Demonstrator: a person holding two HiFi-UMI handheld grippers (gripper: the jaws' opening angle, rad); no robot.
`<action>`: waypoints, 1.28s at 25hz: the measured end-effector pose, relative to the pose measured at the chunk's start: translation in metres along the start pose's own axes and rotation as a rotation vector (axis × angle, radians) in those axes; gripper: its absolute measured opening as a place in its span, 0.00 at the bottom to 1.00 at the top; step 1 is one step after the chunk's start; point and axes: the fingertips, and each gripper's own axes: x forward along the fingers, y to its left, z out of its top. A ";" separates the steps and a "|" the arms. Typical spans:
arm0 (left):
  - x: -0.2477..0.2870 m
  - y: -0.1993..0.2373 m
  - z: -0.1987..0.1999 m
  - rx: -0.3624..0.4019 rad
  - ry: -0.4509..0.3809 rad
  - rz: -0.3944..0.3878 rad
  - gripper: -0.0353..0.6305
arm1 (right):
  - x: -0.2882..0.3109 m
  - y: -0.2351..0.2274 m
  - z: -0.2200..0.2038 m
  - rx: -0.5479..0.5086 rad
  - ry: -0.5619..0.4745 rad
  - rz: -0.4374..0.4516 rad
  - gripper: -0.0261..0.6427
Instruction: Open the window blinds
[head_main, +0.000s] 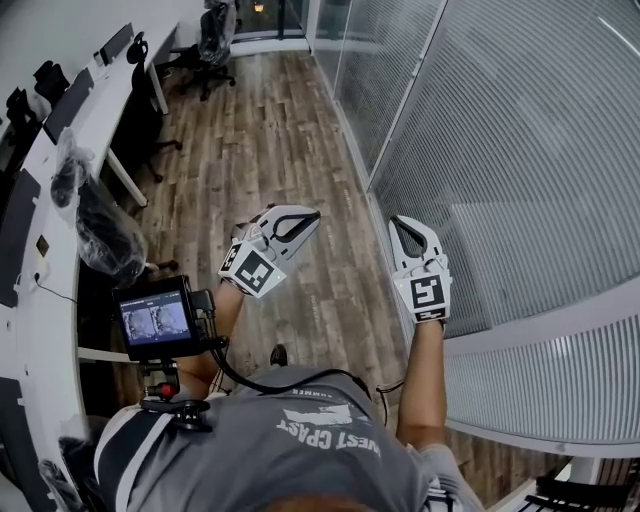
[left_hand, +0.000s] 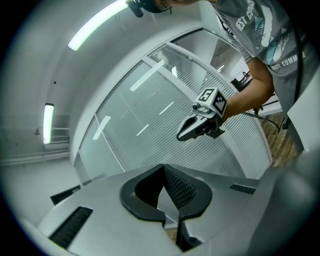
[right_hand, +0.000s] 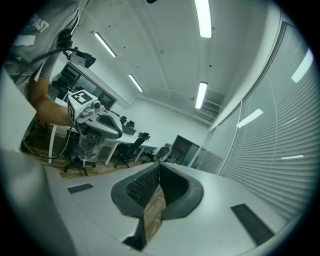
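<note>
Hand-held gripper L (head_main: 311, 218) and hand-held gripper R (head_main: 399, 226): both clenched, empty.
Held level over wood floor (head_main: 270, 140), R nearest lowered blinds (head_main: 520, 150).

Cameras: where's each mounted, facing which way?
Head view: on the head, steeply down at floor, blinds; forearms, left gripper, right gripper.
Left gripper view: on that gripper, faces blinds; own shut jaws, right gripper.
Right gripper view: on that gripper, faces desks; own shut jaws, left gripper.
Shared: gripper views see each other's gripper.

Printed upside down across grey T-shirt (head_main: 250, 460), seen from head view: "WEST COAST". Partly legible from left gripper view: "SUMM". Nothing else readable.
</note>
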 end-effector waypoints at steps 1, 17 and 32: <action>0.002 0.005 -0.003 -0.004 -0.002 0.000 0.06 | 0.005 -0.002 -0.001 0.001 0.002 -0.002 0.05; 0.037 0.066 -0.047 0.000 -0.051 -0.038 0.06 | 0.076 -0.037 -0.007 -0.011 0.028 -0.057 0.04; 0.095 0.087 -0.067 0.012 -0.055 -0.063 0.06 | 0.110 -0.093 -0.039 0.021 0.012 -0.100 0.05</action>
